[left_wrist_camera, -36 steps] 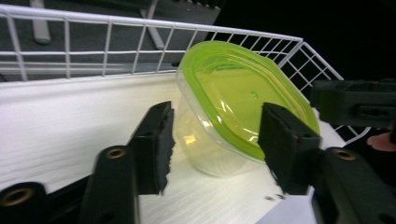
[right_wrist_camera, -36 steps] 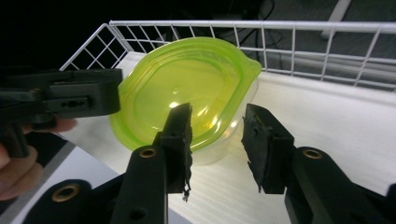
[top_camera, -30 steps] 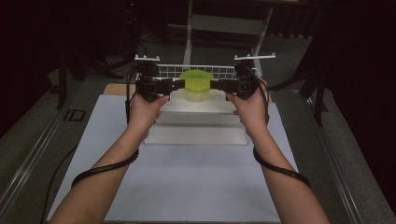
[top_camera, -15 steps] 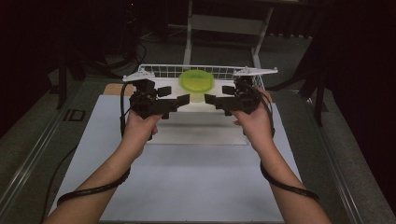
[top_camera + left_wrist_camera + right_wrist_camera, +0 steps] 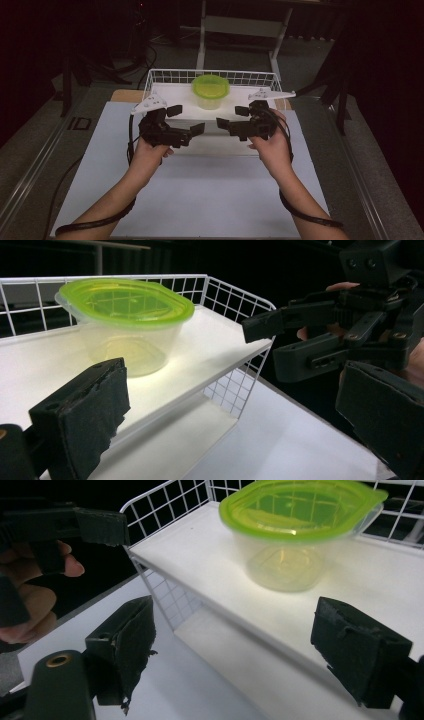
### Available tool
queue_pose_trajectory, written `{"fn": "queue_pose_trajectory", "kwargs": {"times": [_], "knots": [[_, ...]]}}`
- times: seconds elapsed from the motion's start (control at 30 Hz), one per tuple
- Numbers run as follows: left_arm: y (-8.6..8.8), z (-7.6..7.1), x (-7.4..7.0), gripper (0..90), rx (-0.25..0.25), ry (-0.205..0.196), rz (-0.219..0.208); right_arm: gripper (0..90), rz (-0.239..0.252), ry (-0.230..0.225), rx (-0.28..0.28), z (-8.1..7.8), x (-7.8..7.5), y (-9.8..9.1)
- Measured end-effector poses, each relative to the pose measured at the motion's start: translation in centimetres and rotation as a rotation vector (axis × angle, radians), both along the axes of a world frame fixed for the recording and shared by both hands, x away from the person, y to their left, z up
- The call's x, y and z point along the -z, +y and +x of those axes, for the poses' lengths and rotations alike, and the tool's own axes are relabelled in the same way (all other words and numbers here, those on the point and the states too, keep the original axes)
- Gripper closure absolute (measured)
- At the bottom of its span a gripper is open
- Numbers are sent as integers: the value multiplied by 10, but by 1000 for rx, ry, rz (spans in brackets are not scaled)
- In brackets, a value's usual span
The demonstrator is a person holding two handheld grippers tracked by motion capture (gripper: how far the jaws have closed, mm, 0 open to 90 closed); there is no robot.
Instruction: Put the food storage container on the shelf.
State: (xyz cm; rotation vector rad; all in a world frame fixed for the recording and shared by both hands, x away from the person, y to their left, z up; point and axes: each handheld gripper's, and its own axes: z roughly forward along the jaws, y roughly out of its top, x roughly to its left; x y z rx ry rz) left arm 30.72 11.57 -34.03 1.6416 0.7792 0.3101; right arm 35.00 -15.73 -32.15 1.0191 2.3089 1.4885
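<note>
At upper left of the frame a clear tub (image 5: 132, 347) with a green lid (image 5: 125, 300) stands on the white shelf (image 5: 210, 347) of a wire basket (image 5: 240, 295). The left gripper (image 5: 240, 425) has its jaws wide apart at the bottom corners. At right, the right gripper (image 5: 280, 342) hangs beside the basket, jaws parted.

This looks like a lab or recording studio, not a home. A white bench (image 5: 200, 200) sits lit under dark surroundings, metal rails (image 5: 30, 165) run along its sides, stand legs (image 5: 202, 45) rise at the upper centre, and cables (image 5: 145, 60) trail across the grey floor at upper left.
</note>
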Motion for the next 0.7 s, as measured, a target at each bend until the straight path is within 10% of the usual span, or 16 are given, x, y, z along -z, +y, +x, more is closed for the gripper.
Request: {"fn": "queue_pose_trajectory", "kwargs": {"times": [0.7], "knots": [[-15,-53,59,14,104,-50,57,178,5,-54,-45,-56,77,-32]]}}
